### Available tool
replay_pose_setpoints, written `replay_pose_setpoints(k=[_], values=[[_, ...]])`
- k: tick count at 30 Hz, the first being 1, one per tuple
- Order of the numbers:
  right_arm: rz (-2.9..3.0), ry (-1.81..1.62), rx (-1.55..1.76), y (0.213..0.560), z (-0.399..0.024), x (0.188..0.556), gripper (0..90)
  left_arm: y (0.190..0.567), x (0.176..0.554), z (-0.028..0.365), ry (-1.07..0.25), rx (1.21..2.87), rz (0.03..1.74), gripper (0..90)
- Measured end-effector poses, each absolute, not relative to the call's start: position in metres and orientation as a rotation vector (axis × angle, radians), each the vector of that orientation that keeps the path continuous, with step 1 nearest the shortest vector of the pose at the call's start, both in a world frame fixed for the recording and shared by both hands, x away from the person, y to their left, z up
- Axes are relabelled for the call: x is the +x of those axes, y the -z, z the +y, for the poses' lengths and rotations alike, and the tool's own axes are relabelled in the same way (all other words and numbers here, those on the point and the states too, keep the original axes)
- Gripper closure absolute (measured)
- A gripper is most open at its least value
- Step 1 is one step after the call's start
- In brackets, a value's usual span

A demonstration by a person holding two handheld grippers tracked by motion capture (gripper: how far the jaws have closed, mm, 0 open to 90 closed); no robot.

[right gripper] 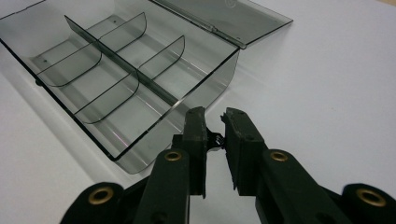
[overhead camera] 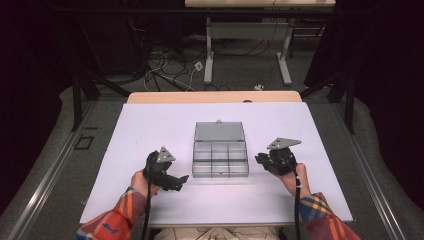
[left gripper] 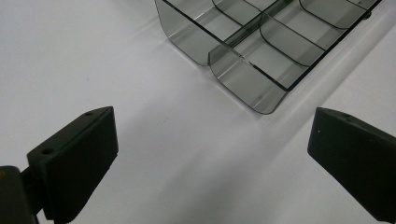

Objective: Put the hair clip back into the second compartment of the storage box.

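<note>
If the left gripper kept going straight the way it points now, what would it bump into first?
Probably the clear box. The left gripper, jaws wide open, points over bare white table toward the box's near corner. Depth is hard to judge, so it may touch the table just short of it.

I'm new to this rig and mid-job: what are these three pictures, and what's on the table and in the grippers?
No robot here: a person holds a two-fingered gripper in each hand. The high view looks down on the white table; the other two come from cameras riding on each gripper. On the table sits a clear compartment box, empty, its lid folded open. The left gripper is open with nothing in it. The right gripper seems to pinch a tiny dark piece, too small to identify.
</note>
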State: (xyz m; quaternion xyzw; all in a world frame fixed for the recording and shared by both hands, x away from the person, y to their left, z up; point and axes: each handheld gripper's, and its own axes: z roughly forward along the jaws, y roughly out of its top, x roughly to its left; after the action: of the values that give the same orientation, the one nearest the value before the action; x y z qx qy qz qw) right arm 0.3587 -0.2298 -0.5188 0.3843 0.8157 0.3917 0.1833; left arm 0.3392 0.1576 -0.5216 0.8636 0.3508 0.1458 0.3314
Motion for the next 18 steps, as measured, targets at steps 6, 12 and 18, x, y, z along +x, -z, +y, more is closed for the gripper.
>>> replay_pose_setpoints(k=[6, 12, 18], values=[[2.287, -1.117, 1.085, 0.5148, -0.2272, 0.3583, 79.1, 0.5215, 0.3396, 0.1577, -0.378, 2.262, 0.914, 1.8], [2.267, -1.148, 1.078, 0.512, -0.2233, 0.3591, 79.1, 0.5216, 0.3394, 0.1578, -0.379, 2.257, 0.914, 1.7], [2.247, -1.162, 1.072, 0.5097, -0.2194, 0.3593, 79.1, 0.5221, 0.3395, 0.1574, -0.38, 2.258, 0.916, 1.8]])
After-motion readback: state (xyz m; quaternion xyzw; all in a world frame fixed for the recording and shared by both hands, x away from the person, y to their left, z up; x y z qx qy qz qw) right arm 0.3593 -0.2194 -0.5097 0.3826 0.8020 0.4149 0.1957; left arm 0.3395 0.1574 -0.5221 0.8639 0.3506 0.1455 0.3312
